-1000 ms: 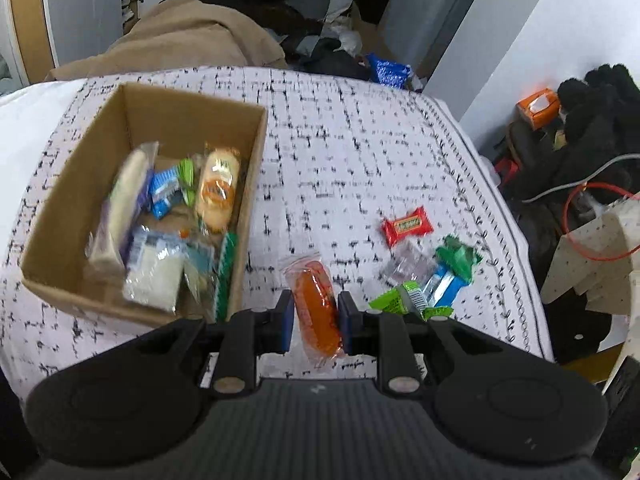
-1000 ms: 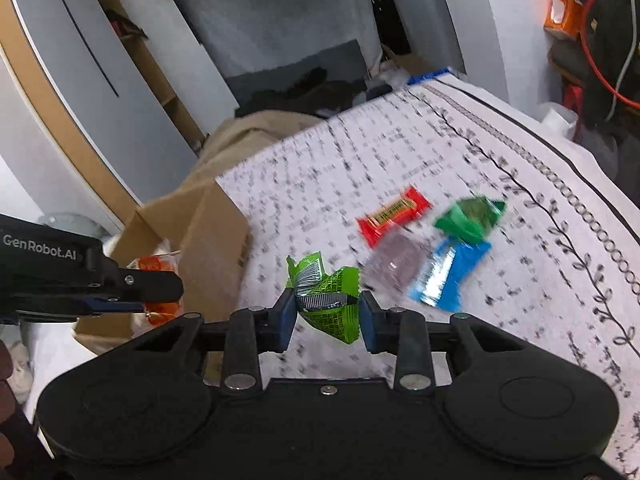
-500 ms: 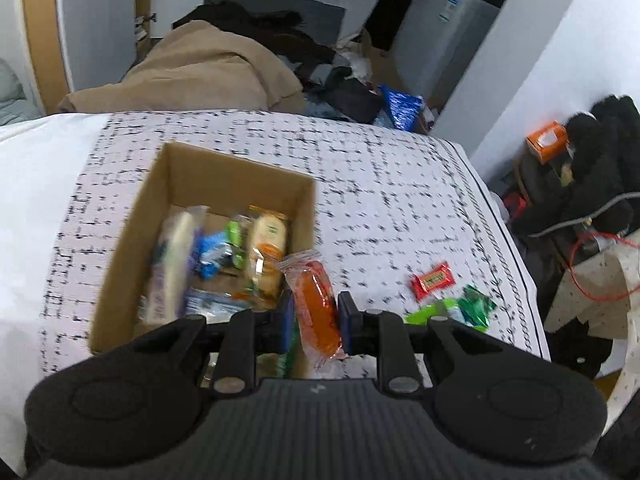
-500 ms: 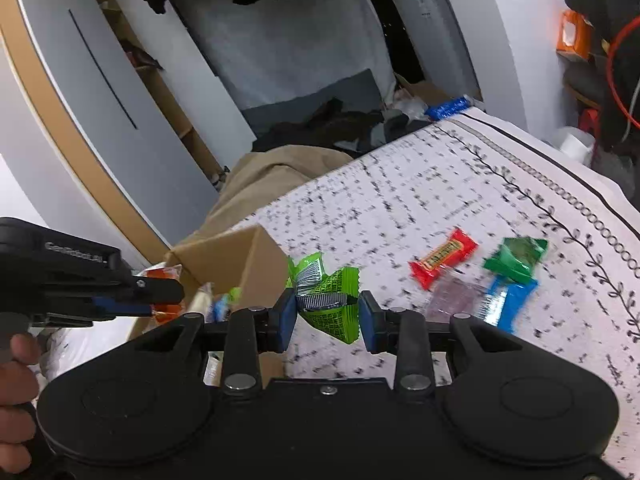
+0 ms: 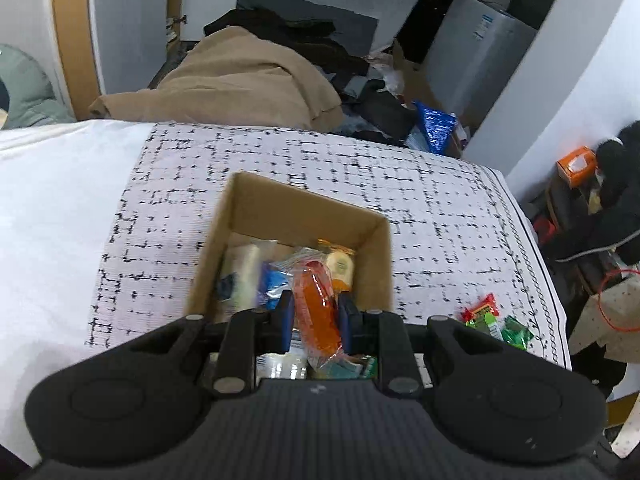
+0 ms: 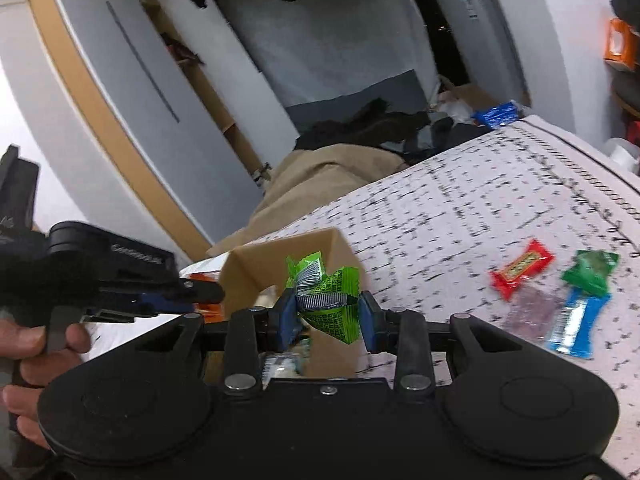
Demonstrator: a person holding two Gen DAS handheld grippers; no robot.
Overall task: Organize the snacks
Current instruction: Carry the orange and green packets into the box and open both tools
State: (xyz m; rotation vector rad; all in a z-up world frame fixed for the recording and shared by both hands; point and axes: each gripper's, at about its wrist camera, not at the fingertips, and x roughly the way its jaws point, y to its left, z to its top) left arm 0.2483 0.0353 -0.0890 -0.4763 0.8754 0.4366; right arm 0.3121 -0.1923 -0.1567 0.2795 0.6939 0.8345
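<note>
My left gripper [image 5: 314, 316] is shut on an orange snack in clear wrap [image 5: 316, 308] and hangs over the open cardboard box [image 5: 296, 208], which holds several wrapped snacks. In the right wrist view my right gripper [image 6: 326, 316] is shut on a crumpled green packet [image 6: 328, 292] above the box's near right corner [image 6: 280, 256]. The left gripper [image 6: 200, 292] shows at the left of that view, with a hand on its handle. On the patterned cloth to the right lie a red bar [image 6: 522, 268], a green packet [image 6: 590, 272], a blue packet [image 6: 576, 320] and a clear wrapped piece [image 6: 532, 314].
The box stands on a bed with a black-and-white patterned cloth [image 5: 420, 200]. A tan blanket [image 5: 240, 76] and dark clothes lie beyond the far edge. A white wall and clutter with an orange box [image 5: 576, 164] sit to the right.
Both grippers have moved left and up with their snacks. The left one went from the cloth beside the box to above its contents; the right one came from the loose snacks to the box's corner.
</note>
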